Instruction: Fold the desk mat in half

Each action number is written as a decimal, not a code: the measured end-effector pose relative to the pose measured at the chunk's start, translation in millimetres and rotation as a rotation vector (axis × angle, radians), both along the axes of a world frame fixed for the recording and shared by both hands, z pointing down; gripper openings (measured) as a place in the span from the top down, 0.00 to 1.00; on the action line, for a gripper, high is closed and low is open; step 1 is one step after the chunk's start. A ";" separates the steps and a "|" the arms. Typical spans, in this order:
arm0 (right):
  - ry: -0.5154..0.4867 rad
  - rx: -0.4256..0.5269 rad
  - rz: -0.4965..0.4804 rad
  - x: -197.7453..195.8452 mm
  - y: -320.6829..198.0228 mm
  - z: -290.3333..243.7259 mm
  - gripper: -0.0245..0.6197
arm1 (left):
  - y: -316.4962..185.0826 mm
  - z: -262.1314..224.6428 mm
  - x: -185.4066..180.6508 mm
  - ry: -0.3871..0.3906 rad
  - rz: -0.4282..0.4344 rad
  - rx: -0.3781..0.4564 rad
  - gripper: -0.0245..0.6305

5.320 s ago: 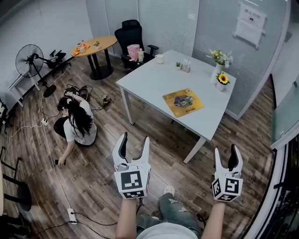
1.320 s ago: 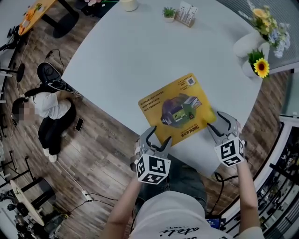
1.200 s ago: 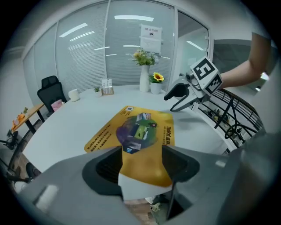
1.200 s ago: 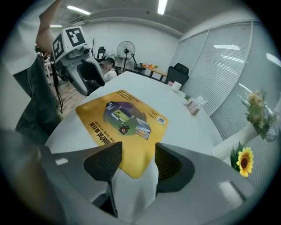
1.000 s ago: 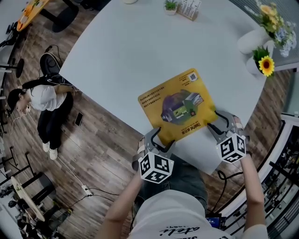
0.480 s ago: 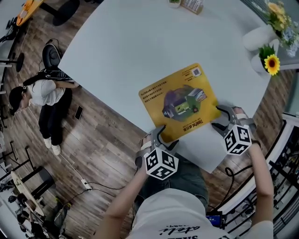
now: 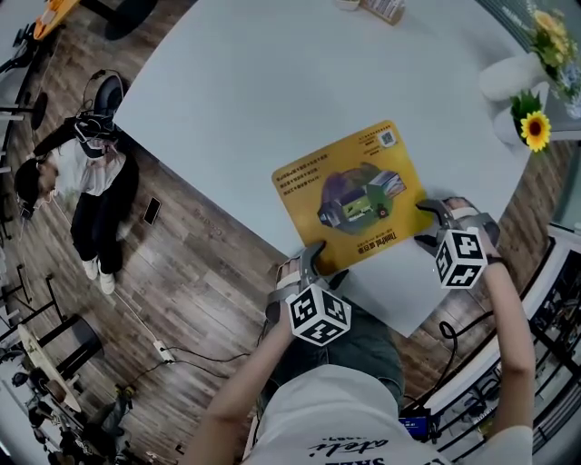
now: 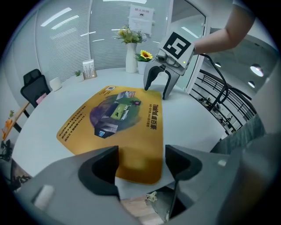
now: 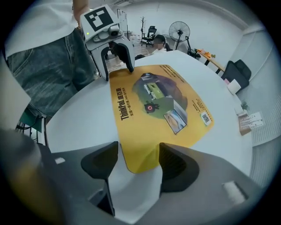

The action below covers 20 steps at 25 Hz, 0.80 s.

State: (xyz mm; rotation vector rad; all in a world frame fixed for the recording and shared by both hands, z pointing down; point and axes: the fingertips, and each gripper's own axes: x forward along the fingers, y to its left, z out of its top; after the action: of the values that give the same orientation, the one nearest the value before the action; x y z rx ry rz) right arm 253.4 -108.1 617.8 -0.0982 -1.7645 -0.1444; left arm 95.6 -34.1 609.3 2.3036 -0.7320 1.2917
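Observation:
A yellow desk mat (image 7: 349, 195) with a printed picture lies flat and unfolded near the front edge of the white table (image 7: 272, 82). My left gripper (image 7: 315, 262) stands open over the mat's near left corner (image 8: 140, 165); that corner lies flat between the jaws, and the pads do not press on it. My right gripper (image 7: 428, 224) points steeply down at the near right corner (image 9: 138, 165). Its jaws have just been opening and stand open, with the corner between them, untouched. Each gripper shows in the other's view: the right gripper (image 8: 158, 88) and the left gripper (image 9: 117, 72).
White vases with flowers (image 7: 508, 77) and a sunflower (image 7: 536, 132) stand at the table's right edge. A card holder (image 7: 381, 7) is at the far side. A person (image 7: 86, 182) crouches on the wooden floor to the left. The table's front edge runs just below both grippers.
Both grippers have sunk toward the mat's near corners. The right one has rolled and its jaws are wider. The head camera has moved from across the room to above the table.

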 end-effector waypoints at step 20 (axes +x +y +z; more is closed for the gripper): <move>-0.013 -0.131 -0.002 -5.0 -13.5 1.1 0.68 | -5.7 0.5 -2.3 -0.011 -0.005 -0.006 0.50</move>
State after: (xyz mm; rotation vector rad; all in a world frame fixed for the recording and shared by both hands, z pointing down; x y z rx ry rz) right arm 248.5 -121.6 618.9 -0.1939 -1.7864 -0.0312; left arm 93.3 -39.8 609.8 2.2903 -0.7361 1.3042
